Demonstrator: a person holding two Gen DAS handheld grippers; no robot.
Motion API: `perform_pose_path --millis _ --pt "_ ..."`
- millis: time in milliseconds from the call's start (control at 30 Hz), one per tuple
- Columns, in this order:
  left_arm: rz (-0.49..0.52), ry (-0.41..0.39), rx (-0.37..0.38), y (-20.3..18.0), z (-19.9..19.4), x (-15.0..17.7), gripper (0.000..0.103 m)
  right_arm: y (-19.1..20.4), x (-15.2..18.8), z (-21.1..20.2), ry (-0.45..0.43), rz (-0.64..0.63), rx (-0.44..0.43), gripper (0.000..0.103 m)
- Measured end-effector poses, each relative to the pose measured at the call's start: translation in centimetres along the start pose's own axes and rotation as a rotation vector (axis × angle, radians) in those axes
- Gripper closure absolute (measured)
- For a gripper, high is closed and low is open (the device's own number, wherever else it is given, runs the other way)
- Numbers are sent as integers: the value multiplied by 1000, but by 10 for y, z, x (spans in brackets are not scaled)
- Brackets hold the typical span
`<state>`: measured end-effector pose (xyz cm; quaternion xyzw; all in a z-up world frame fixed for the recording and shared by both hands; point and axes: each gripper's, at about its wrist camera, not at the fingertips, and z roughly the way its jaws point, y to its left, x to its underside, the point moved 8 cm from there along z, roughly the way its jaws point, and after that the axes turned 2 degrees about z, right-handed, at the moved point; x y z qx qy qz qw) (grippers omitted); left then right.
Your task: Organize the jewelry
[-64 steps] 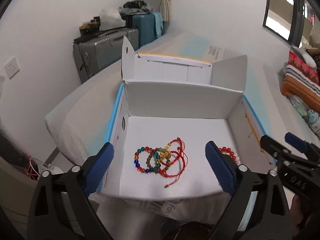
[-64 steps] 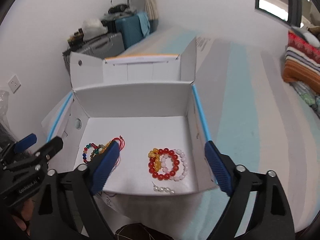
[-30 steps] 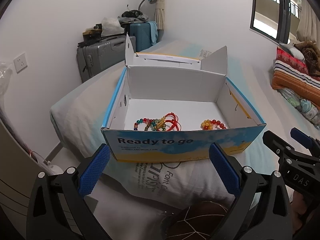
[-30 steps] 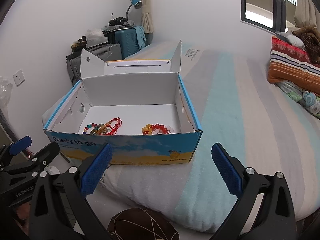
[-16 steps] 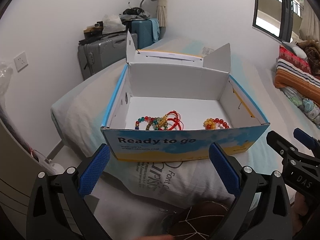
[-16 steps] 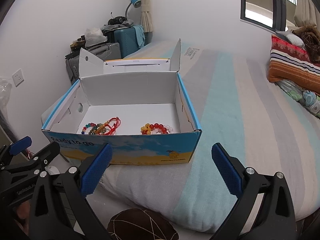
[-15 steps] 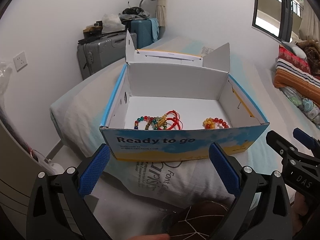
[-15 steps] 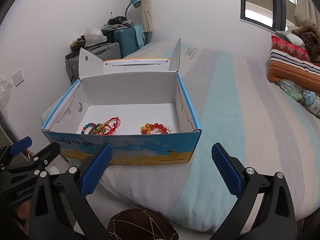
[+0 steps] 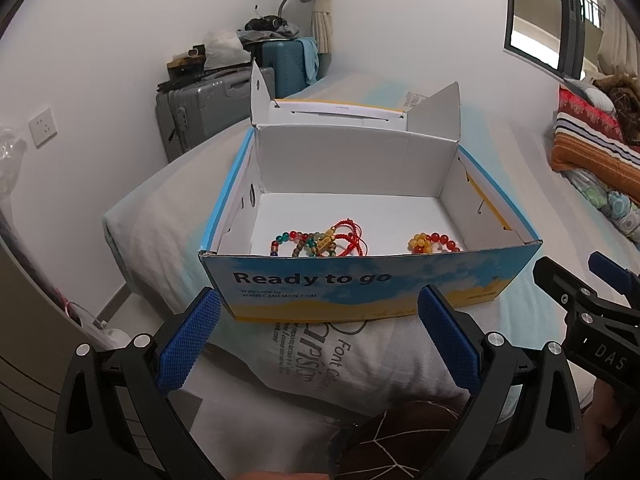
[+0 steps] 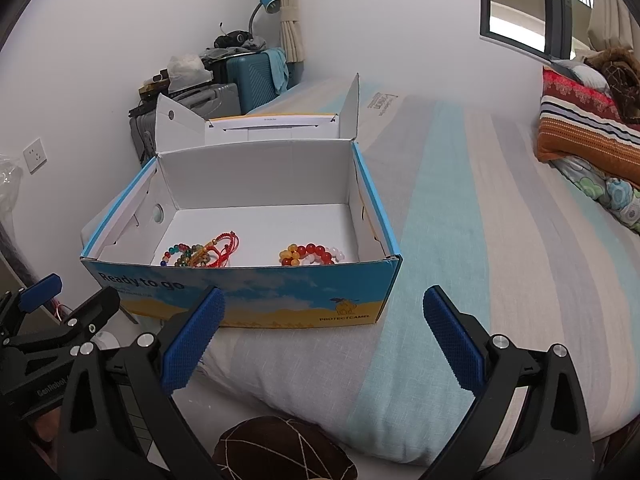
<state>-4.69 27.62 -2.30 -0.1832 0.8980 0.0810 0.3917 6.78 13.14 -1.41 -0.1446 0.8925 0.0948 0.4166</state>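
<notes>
Both tongs are hanging wide apart, empty, before the shoebox (image 9: 360,284): left gripper (image 9: 316,328) facing the multicolour bracelets (image 9: 320,240), right gripper (image 10: 320,328) nearer the red-and-yellow bead bracelets (image 10: 308,255).

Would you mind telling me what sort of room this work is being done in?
Most likely a bedroom: the open box sits on a bed with striped bedding, folded blankets are piled at the far side, and suitcases stand against the wall.
</notes>
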Motion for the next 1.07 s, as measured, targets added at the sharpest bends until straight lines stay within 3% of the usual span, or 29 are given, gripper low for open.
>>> perform_pose_path --millis 1067 --pt "6 0 33 -6 5 -3 6 0 6 10 16 6 5 8"
